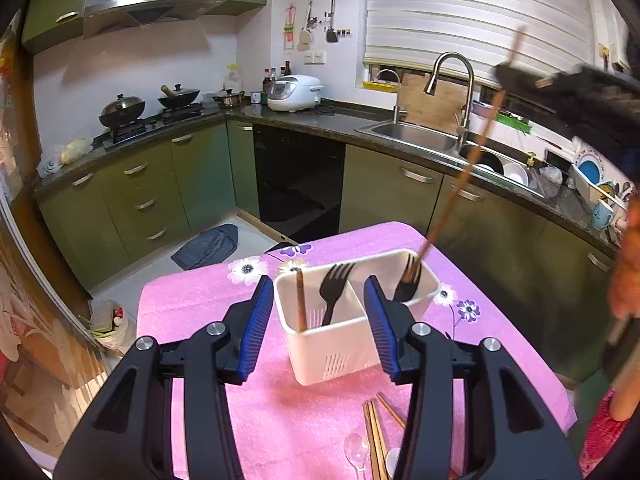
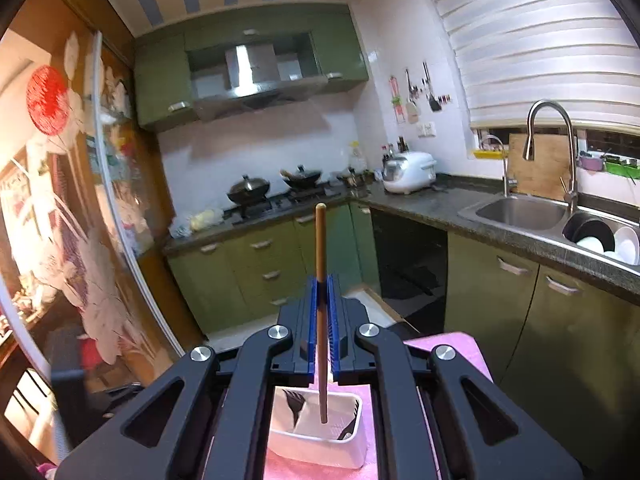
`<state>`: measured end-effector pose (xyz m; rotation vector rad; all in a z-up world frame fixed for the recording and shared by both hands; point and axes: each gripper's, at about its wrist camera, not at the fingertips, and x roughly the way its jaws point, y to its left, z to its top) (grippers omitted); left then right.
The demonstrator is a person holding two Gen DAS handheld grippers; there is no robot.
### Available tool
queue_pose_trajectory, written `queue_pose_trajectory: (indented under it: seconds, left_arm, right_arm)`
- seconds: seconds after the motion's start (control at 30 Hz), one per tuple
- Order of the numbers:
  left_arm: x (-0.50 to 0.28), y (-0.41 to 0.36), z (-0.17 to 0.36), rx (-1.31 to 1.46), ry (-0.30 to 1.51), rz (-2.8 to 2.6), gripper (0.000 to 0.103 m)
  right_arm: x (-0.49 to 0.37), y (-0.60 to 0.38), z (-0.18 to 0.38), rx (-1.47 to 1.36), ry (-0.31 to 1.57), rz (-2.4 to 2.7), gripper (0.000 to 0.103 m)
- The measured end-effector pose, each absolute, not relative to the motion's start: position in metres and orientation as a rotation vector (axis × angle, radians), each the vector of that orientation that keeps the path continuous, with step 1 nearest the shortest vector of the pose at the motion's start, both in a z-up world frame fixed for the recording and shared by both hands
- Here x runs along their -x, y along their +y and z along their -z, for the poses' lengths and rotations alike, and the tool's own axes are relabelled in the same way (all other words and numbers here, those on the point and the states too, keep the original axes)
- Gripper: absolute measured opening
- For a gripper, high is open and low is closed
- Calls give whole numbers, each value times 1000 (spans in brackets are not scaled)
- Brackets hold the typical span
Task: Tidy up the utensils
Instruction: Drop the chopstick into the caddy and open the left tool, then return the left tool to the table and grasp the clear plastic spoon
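Observation:
A white two-compartment utensil holder (image 1: 340, 344) stands on the pink tablecloth (image 1: 280, 420). Its left compartment holds a brown chopstick (image 1: 301, 300) and a black fork (image 1: 334, 288); its right compartment holds another black fork (image 1: 406, 284). My left gripper (image 1: 318, 322) is open and empty, its fingers on either side of the holder. My right gripper (image 2: 321, 296) is shut on a brown chopstick (image 2: 321, 248), held high above the holder (image 2: 320, 444). In the left wrist view that chopstick (image 1: 460, 184) slants down with its tip in the right compartment.
More chopsticks (image 1: 376, 436) and a clear spoon (image 1: 356, 450) lie on the cloth near the front edge. Behind the table are green cabinets (image 1: 160, 184), a stove with woks (image 1: 124, 110), a rice cooker (image 1: 294, 92) and a sink (image 1: 416, 134) with dishes.

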<state>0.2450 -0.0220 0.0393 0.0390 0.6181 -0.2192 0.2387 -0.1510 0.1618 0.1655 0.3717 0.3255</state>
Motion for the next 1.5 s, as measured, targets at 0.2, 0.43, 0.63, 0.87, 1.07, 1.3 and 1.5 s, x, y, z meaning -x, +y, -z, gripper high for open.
queue_pose_trajectory:
  seconds: [0.2, 0.43, 0.63, 0.87, 1.07, 1.3, 1.5]
  left_arm:
    - [-237, -20, -30, -32, 635, 244, 45]
    - [-220, -20, -15, -43, 664, 257, 52]
    - [-200, -23, 16, -48, 733, 276, 54]
    - [-173, -36, 81, -43, 860, 301, 62]
    - [-168, -39, 125, -35, 966, 283, 51]
    - [-167, -36, 141, -39, 987, 249, 46]
    - [-171, -42, 146, -87, 996, 240, 43]
  right_arm:
    - [-272, -128, -102, -110, 496, -291, 6]
    - [-266, -125, -54, -86, 561, -312, 22]
    - [-206, -147, -49, -77, 522, -322, 31]
    - [-129, -186, -14, -88, 536, -307, 39]
    - [-100, -222, 16, -163, 590, -278, 39]
    - [-95, -239, 26, -194, 611, -275, 39]
    - [-98, -226, 27, -178, 632, -298, 41]
